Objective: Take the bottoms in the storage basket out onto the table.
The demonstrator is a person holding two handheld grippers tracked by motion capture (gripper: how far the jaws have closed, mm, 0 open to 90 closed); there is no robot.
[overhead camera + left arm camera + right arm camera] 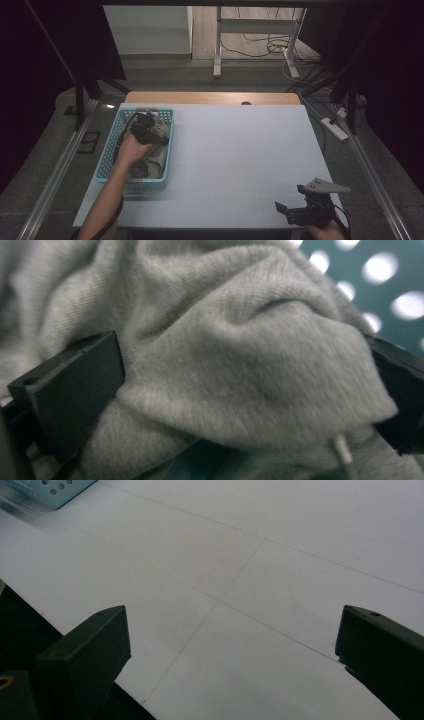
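A light blue perforated basket [106, 150] stands on the left side of the white table top [235, 160], and crumpled grey cloth [158, 158] lies in it. The person's left hand holds my left gripper [150, 131] down inside the basket on the cloth. In the left gripper view a thick fold of the grey cloth [240, 340] bulges between the jaws of my left gripper [245, 370], which stand wide apart, with the basket wall [395, 295] behind. My right gripper [291, 198] hovers open near the table's front right edge; in its own view my right gripper [232, 625] has nothing between its jaws.
A corner of the basket [55, 490] shows at the top left of the right gripper view. Beyond the table's far wooden edge [210, 97] stand a white desk frame [218, 45] and floor cables [265, 47]. A power strip [336, 128] lies right of the table.
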